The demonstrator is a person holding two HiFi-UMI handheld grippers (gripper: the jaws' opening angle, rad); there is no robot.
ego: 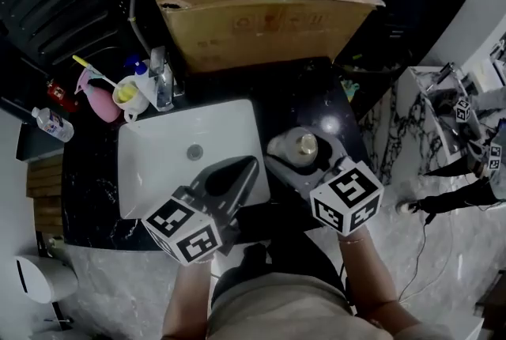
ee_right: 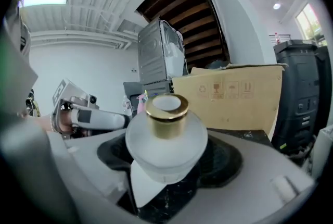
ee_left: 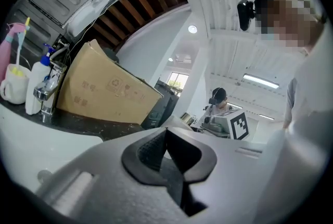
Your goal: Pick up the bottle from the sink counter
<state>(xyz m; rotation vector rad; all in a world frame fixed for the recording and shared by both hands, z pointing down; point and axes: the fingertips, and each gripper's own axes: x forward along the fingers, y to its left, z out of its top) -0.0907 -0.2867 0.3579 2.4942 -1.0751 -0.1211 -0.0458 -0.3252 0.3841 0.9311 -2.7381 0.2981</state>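
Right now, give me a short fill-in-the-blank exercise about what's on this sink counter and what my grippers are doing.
The bottle between the right gripper's jaws has a ____ cap. The left gripper, jaws together, hangs over the white ____. Behind the faucet stands a big cardboard ____.
Missing words: gold, sink, box.

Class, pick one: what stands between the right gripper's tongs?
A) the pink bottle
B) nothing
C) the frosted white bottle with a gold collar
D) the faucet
C: the right gripper view shows the frosted white bottle seated between the tongs of the right gripper.
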